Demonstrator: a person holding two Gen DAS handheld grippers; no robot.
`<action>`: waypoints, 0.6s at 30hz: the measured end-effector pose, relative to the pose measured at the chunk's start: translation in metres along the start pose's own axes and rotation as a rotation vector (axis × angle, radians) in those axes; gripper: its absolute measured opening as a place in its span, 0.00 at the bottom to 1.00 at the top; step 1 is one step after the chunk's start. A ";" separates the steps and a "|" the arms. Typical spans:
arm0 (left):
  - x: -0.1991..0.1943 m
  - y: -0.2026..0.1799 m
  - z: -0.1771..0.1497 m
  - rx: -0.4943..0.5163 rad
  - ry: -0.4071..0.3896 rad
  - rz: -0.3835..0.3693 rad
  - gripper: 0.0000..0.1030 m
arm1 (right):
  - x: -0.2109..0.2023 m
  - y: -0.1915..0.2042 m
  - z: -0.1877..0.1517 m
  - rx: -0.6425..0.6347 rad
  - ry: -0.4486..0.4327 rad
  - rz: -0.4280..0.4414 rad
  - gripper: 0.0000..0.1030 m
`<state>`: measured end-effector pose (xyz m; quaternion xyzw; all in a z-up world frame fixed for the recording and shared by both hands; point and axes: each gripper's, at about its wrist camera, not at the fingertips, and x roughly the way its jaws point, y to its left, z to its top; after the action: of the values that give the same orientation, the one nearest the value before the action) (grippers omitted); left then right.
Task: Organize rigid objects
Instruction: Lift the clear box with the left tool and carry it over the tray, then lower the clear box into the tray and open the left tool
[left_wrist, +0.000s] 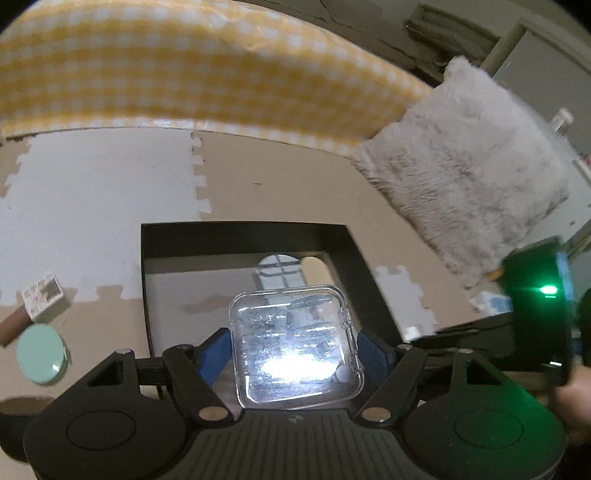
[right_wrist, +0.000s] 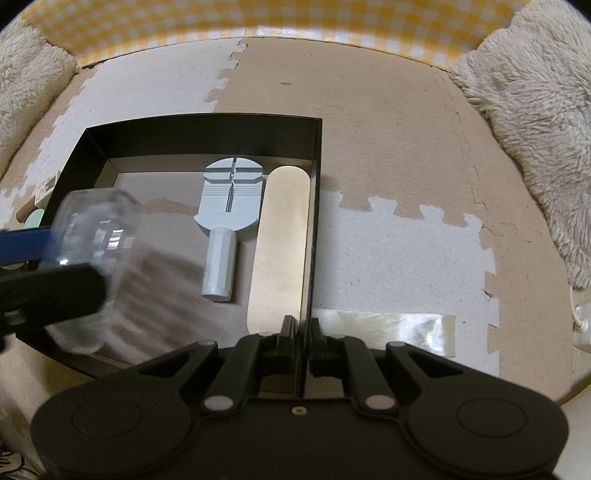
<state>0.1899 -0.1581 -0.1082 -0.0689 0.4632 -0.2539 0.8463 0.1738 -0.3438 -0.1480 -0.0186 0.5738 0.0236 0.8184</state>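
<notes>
black tray (right_wrist: 207, 127) on floor mat, right tongs (right_wrist: 300, 332) pinched narrow on its right wall | clear plastic case (left_wrist: 295, 345) light, stiff, slick, crackable; best held by opposite side edges | left tongs (left_wrist: 293, 347) clamped wide across it, above tray's near-left corner

Home floor: foam puzzle mats (right_wrist: 388, 122), fluffy cushions (right_wrist: 532, 147), gingham cloth (left_wrist: 166, 74).

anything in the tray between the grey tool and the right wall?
Yes: a flat tan stick lies lengthwise between the grey tool and the right wall of the black tray, clearest in the right wrist view.
</notes>
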 end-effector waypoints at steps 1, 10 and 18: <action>0.005 0.001 0.001 0.009 -0.004 0.024 0.72 | 0.000 0.000 0.000 -0.001 0.000 0.000 0.09; 0.021 0.004 -0.008 0.035 0.053 0.094 0.72 | 0.000 0.000 0.000 0.001 0.001 0.003 0.08; 0.021 -0.002 -0.014 -0.006 0.095 0.090 0.77 | 0.000 0.000 0.000 0.002 0.001 0.003 0.08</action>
<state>0.1871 -0.1688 -0.1313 -0.0384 0.5064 -0.2170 0.8336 0.1741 -0.3442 -0.1480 -0.0169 0.5741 0.0245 0.8182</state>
